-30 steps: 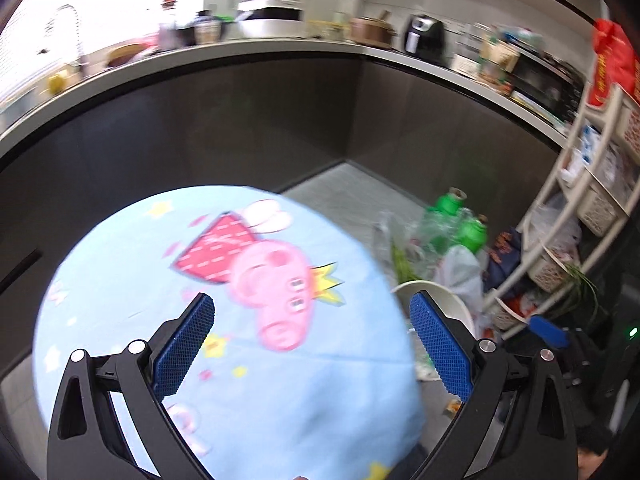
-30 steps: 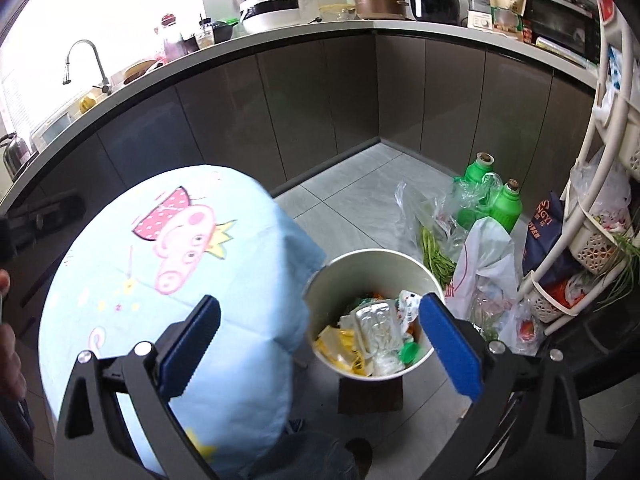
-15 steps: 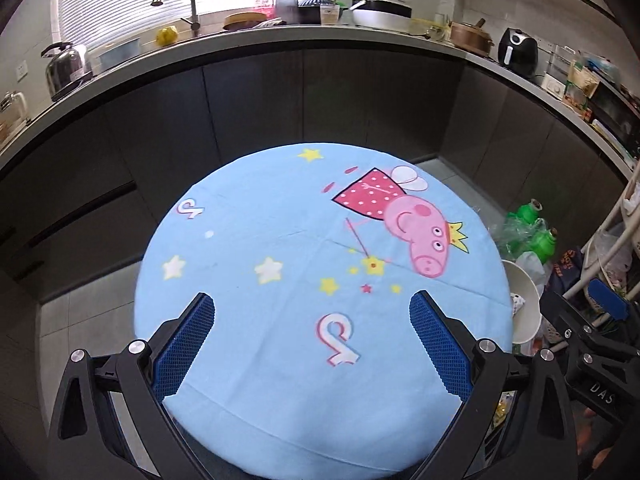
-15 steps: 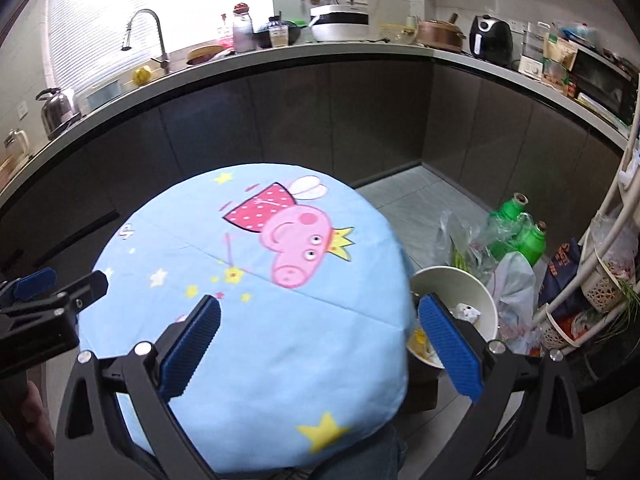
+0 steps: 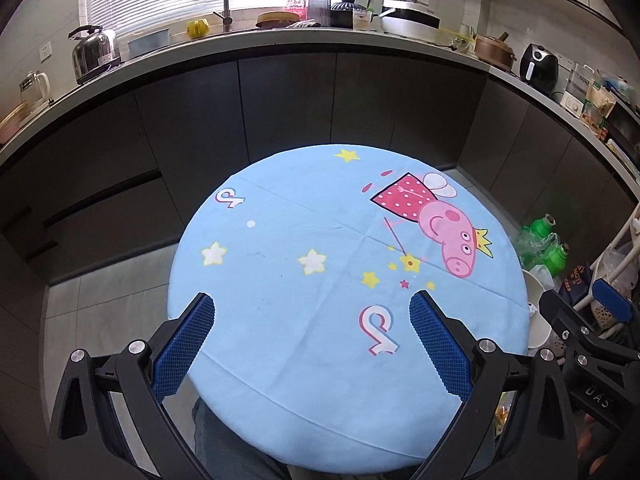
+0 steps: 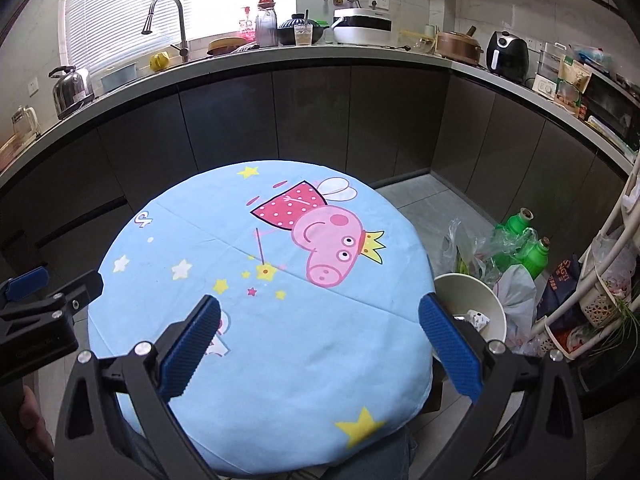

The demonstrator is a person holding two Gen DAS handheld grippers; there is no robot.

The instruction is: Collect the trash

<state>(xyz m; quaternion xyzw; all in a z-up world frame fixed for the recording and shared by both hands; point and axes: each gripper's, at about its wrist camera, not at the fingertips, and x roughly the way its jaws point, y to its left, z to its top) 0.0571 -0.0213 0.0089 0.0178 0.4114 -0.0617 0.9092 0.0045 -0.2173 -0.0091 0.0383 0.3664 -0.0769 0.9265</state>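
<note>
White trash bin [image 6: 472,296] upright, mouth upward, beside blue table [image 6: 280,360]

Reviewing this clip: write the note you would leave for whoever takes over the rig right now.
Left tongs: open, empty, above the near part of the round table.
Right tongs: open, empty, above the table's near right side.
Things: the white trash bin stands on the floor at the table's right edge, with some trash showing inside. Green bottles and plastic bags lie on the floor beyond it.
Done: no trash shows on the blue tablecloth.
Left: nothing is held; the floor clutter by the bin may be what is still to be collected.
</note>
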